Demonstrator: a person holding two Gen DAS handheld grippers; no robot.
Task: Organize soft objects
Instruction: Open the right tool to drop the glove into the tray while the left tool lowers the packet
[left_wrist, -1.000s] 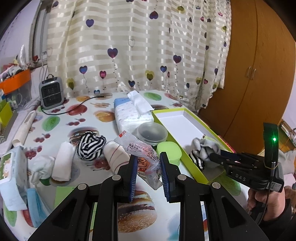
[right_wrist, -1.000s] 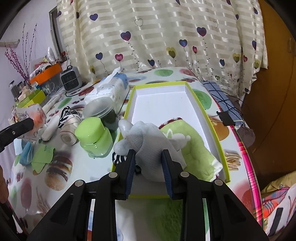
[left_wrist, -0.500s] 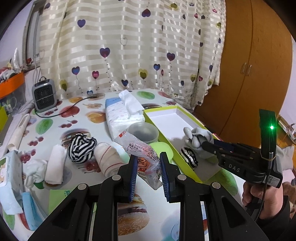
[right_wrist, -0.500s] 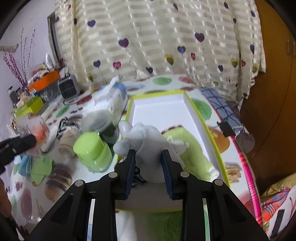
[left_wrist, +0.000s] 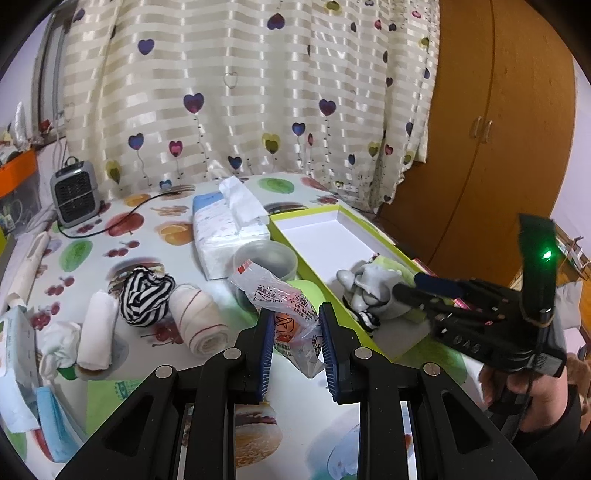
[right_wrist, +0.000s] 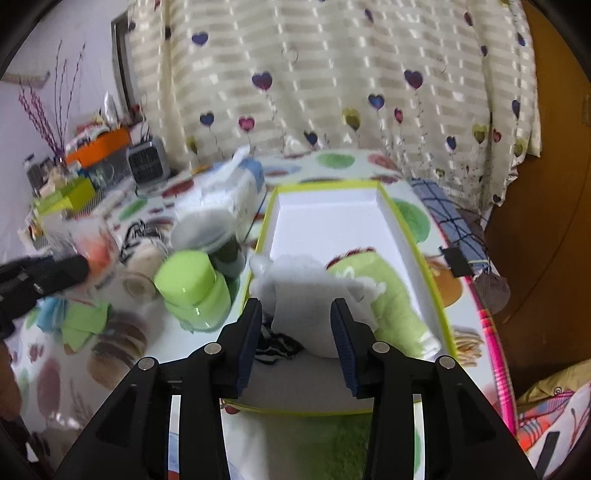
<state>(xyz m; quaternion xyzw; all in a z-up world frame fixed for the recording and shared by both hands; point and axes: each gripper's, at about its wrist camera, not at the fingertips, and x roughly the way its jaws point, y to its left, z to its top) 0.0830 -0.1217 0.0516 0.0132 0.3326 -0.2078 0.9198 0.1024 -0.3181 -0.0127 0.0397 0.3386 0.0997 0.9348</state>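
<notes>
My left gripper (left_wrist: 297, 332) is shut on a crinkled clear plastic bag (left_wrist: 280, 299) with red print, held above the table. A grey soft cloth (right_wrist: 303, 288) lies at the near end of the green-rimmed white box (right_wrist: 332, 221), on a green towel (right_wrist: 388, 295) and a striped sock (right_wrist: 275, 341). My right gripper (right_wrist: 297, 332) straddles the grey cloth; its jaws are opening and the left pad stands clear of it. In the left wrist view the right gripper (left_wrist: 406, 291) points at the grey cloth (left_wrist: 365, 284). A striped bundle (left_wrist: 146, 295), a white roll (left_wrist: 95, 336) and a cream roll (left_wrist: 195, 325) lie on the table.
A tissue pack (left_wrist: 229, 229), a clear tub (left_wrist: 266, 258) and a green-lidded jar (right_wrist: 192, 291) stand left of the box. A small heater (left_wrist: 74, 195) with its cord sits at the back left. A tissue box (left_wrist: 14, 347) is at the left edge. A wardrobe (left_wrist: 480, 147) stands at the right.
The right gripper's jaws have spread apart around the grey cloth, which now rests in the box. The left gripper still clamps the plastic bag.
</notes>
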